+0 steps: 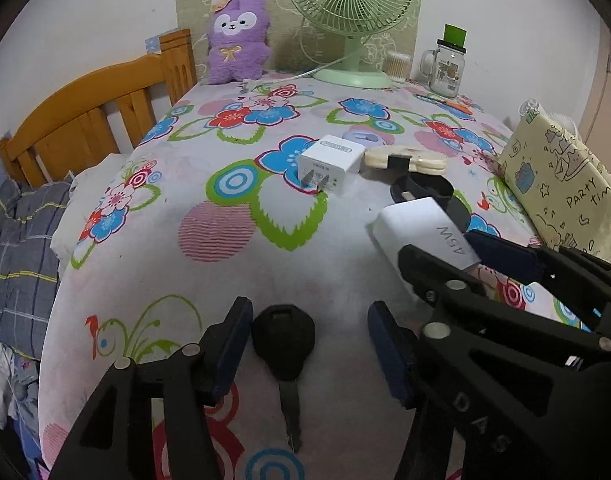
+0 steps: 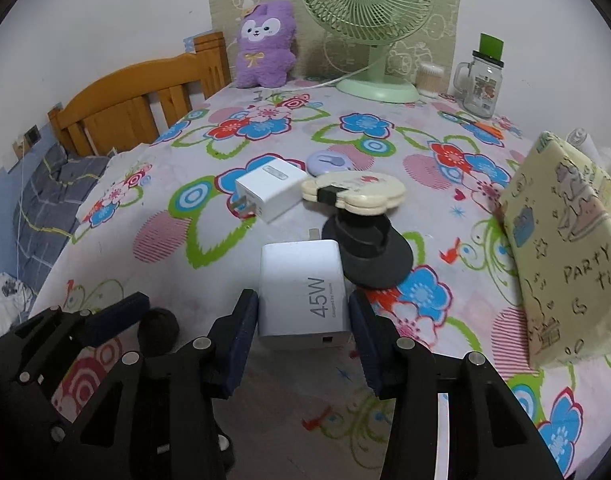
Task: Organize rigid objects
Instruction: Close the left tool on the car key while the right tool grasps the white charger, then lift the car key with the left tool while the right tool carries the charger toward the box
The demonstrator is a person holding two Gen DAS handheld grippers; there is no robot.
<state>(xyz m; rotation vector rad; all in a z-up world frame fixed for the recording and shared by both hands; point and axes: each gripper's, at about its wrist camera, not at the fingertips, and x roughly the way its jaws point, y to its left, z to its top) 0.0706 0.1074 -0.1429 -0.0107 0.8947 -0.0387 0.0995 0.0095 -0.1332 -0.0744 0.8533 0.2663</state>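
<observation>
A black key (image 1: 284, 344) lies on the floral tablecloth between the open fingers of my left gripper (image 1: 309, 350), which touch nothing. Its head also shows in the right wrist view (image 2: 159, 326). My right gripper (image 2: 303, 344) straddles a white 45W charger (image 2: 303, 304); its pads sit at both sides and no squeeze is visible. The charger and right gripper also show in the left wrist view (image 1: 429, 230). A smaller white plug adapter (image 1: 331, 164) (image 2: 271, 188) lies further back. A cream paw-shaped holder (image 2: 353, 194) stands on a black round base (image 2: 371, 256).
A lilac round disc (image 2: 329, 160) lies behind the adapter. A yellow "party time" box (image 2: 561, 236) stands at the right. A green fan (image 2: 369, 20), purple plush (image 2: 265, 44), cotton swab pot (image 2: 429, 76) and glass mug (image 2: 481, 80) line the back. A wooden bed frame (image 1: 85, 120) is at left.
</observation>
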